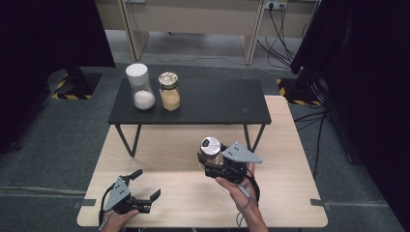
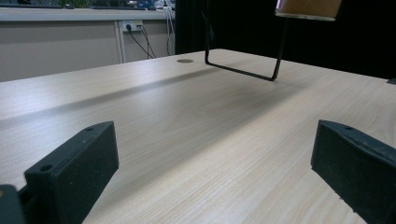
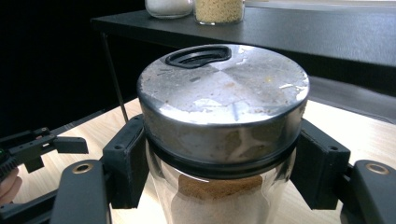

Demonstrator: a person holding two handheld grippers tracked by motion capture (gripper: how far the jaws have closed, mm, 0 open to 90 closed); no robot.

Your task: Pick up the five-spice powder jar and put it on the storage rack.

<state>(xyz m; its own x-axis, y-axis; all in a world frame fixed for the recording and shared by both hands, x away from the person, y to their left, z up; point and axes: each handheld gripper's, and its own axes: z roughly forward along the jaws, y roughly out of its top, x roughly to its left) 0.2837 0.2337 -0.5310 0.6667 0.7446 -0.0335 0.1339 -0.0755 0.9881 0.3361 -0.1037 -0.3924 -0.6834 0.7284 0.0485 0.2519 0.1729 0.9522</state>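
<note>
Right gripper [image 1: 209, 158] clenching steel-lidded jar [image 3: 223, 116] of brown powder, holding it over light wooden table [image 1: 285, 193] before black shelf [image 1: 217, 104]. Left gripper [image 1: 146, 200] resting released near table's front-left edge, jaws gaping, grasping nothing.

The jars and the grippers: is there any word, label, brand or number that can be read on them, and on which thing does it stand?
None can be read.
Jar with metal lid, held between the right gripper jaws: bare lid, marked with scratches alone, no label.
White-lidded jar and gold-lidded jar on the black shelf: no label visible.
Left gripper, open: plain grey plate, no text.
</note>
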